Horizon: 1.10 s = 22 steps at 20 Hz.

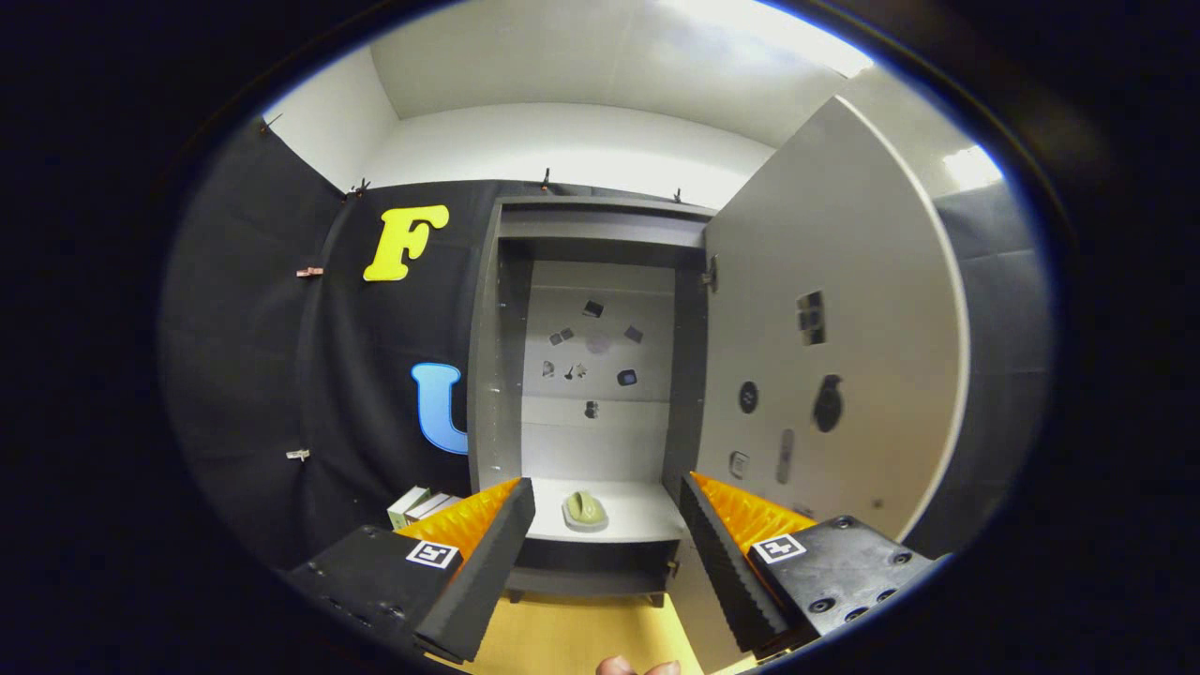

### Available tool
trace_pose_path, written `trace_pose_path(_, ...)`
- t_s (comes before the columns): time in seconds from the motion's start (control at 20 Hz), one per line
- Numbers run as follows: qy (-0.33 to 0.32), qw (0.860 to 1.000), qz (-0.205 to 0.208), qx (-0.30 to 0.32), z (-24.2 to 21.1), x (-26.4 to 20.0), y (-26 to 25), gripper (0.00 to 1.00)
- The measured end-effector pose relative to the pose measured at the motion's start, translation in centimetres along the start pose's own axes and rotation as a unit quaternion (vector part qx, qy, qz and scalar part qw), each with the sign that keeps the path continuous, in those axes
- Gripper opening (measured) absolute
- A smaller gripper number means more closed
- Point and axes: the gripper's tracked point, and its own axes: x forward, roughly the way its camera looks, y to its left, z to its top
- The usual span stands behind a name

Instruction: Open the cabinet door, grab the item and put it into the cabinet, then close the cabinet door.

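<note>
Fingertips point(637, 667) of a person's hand nearest of all, cut off low down, just past the gripper point(607, 497). Gripper fingers spread wide, nothing between the pads; bare wooden floor point(572, 637) beneath.

Item point(585, 510), small, pale green and rounded, already lying on the bottom shelf point(637, 514) inside the cabinet point(586, 394), seen beyond and between the fingers, well clear of both. Cabinet door point(825, 347) swung fully open on the right.

Step in hand, by judgement: closing the door. To do well:
- back out straight, keeping fingers off the shelf edge
- swing round to the door's outer face or free edge, push with one finger flat (no pinching needed)
- follow the hinge arc, ease off near the frame to avoid a bounce-back

Hard to make out:
- item's exact kind; too small to tell
- small dark marks on the back panel point(595, 342) and on the door's inner face, nature unclear
- pale boxes point(420, 504) left of the cabinet base, partly covered by the left finger
- door's outer face and any handle, turned away
</note>
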Motion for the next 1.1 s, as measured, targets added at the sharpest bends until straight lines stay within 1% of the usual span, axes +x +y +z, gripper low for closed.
trace_pose_path(0.25,0.012,1.0,-0.017,0.008,-0.4,-6.3,-3.8,0.98)
trace_pose_path(0.4,0.011,0.998,-0.052,0.019,-0.4,-8.3,-8.4,0.98)
trace_pose_path(0.55,0.009,0.995,-0.097,0.035,-0.2,-9.9,-13.4,0.98)
trace_pose_path(0.65,0.012,0.991,-0.133,0.024,-0.7,-10.5,-17.2,0.97)
trace_pose_path(0.8,0.025,0.985,-0.168,0.02,-1.8,-10.5,-21.6,0.97)
trace_pose_path(0.9,0.033,0.981,-0.192,0.007,-3.1,-9.8,-24.8,0.97)
trace_pose_path(1.0,0.051,0.977,-0.205,0.003,-4.7,-9.0,-27.3,0.98)
trace_pose_path(1.1,0.067,0.977,-0.204,0.007,-6.5,-7.9,-28.1,0.98)
